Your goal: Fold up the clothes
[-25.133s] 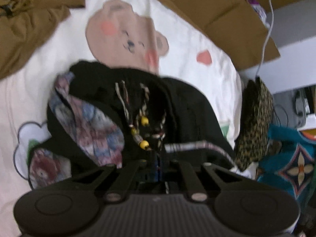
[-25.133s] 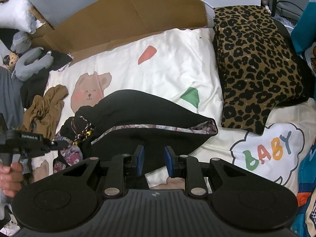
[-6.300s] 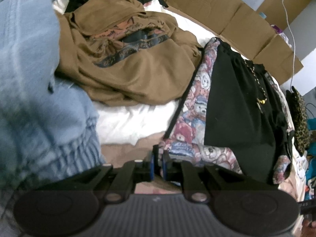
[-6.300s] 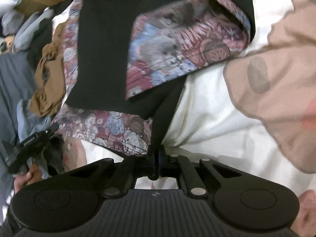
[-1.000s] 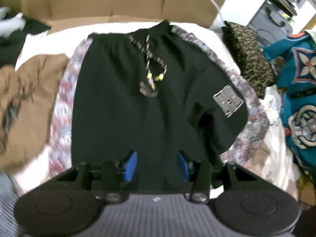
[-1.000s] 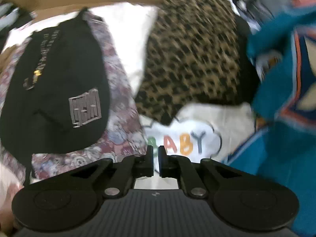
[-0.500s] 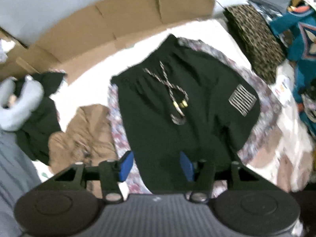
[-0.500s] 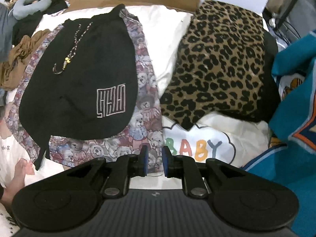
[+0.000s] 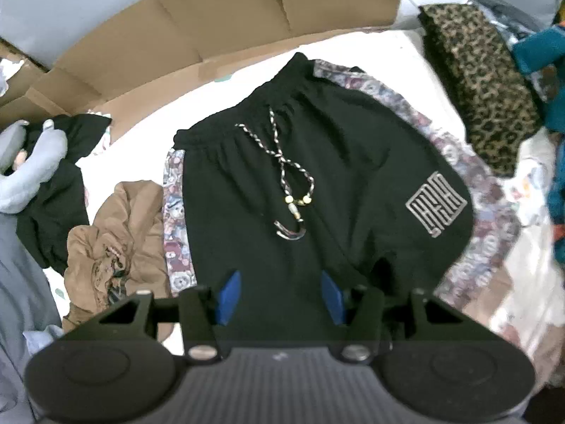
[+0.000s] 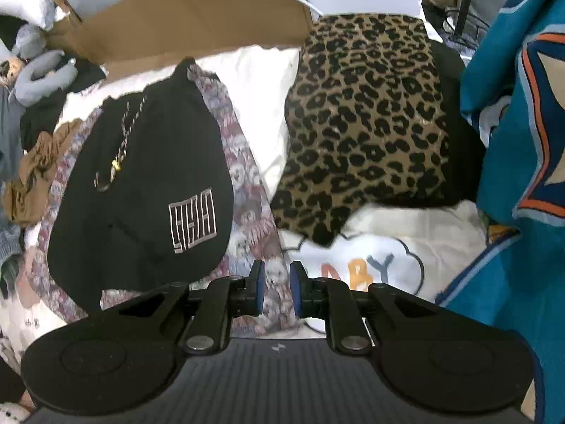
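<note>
White bedding (image 9: 370, 40) now carries the black shorts (image 9: 310, 162) spread flat beside the leopard cloth (image 10: 370, 113); a moment ago both grippers pinched fabric. Left gripper (image 9: 279, 298) gapes wide, right gripper (image 10: 276, 288) narrowly parted, both empty: folding can begin.

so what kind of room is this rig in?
Most likely a bedroom, with a bed as the work surface: a white cartoon-print sheet lettered "BABY", a grey plush toy at its edge, and black drawstring shorts with bear-print side panels spread flat among other loose clothes.

black shorts (image 9: 317, 190) flat, waistband far
</note>
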A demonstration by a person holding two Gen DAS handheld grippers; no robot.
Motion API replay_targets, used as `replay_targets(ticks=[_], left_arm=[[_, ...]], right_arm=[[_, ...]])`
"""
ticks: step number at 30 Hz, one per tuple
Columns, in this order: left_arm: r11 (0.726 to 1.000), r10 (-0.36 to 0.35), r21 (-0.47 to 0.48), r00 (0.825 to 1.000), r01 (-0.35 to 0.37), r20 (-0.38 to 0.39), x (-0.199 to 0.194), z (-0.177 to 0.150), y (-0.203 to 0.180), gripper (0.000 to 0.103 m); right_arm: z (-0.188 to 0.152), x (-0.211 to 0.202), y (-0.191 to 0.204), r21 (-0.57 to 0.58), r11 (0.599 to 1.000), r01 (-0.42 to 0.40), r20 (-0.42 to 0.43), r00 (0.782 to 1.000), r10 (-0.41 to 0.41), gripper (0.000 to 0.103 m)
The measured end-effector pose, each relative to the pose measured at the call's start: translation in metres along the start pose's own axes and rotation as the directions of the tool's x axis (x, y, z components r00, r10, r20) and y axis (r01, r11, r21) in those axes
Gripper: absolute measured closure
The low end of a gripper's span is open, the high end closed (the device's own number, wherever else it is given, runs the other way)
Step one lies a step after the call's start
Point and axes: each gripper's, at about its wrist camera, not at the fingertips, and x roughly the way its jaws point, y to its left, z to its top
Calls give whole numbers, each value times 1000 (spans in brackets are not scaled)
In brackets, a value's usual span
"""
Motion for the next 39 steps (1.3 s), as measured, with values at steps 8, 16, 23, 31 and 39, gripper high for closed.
replay_targets(ticks=[8, 16, 23, 31, 39], left_arm=[[996, -19, -87, 997, 25, 79, 38, -33, -36, 52], [976, -60, -200, 986, 90, 153, 61, -61, -65, 52], [943, -82, -308, 984, 128, 156, 90, -106, -86, 53], [927, -160, -323, 979, 193, 126, 113, -150, -108, 50], [913, -176, -342, 970, 224, 165, 110, -166, -105, 44]], right_arm=[[-10, 12, -16, 116, 992, -58, 52, 997, 52, 84], [-25, 31, -18, 126, 988, -94, 77, 993, 85, 64], [-54, 54, -30, 211, 971, -111, 114, 990, 88, 64], [-99, 71, -44, 329, 939, -103, 192, 981, 40, 64], [-135, 59, -52, 449, 874, -189, 360, 933, 17, 64]])
